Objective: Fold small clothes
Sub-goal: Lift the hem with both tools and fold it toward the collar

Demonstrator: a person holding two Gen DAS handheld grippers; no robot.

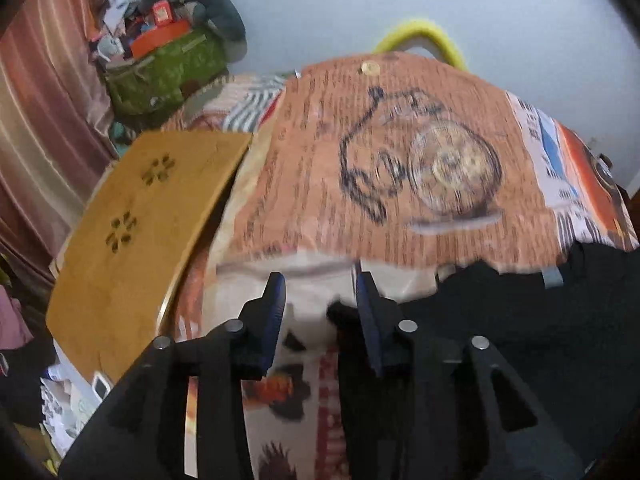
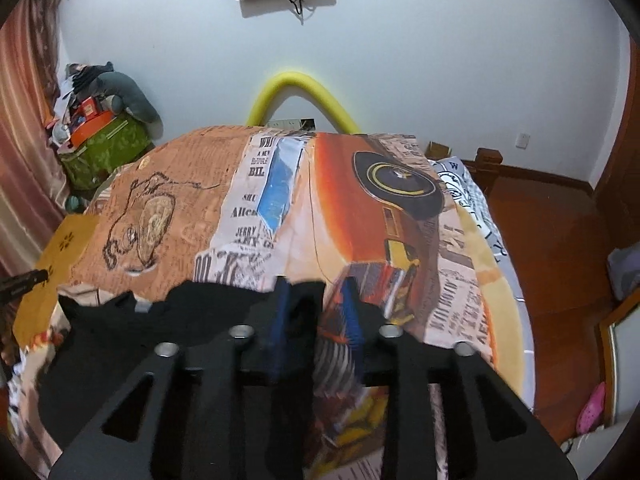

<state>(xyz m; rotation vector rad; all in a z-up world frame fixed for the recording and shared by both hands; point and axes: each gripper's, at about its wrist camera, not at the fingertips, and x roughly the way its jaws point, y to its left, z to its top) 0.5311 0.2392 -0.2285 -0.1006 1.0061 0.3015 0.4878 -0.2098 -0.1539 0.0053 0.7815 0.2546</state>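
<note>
A small black garment lies spread on the printed bedsheet, near the front of the bed. My left gripper hovers low at the garment's left edge. Its jaws stand apart, and a black corner shows just inside the right finger, with no pad pressing on it. In the right wrist view the same garment fills the lower left. My right gripper is at its right edge, jaws apart. A flap of black cloth lies loose between the fingers, close to the left finger.
A yellow wooden board lies on the bed's left side. Beyond it stand a green bag piled with clutter and a curtain. A yellow foam tube arches behind the bed. Wooden floor lies to the right.
</note>
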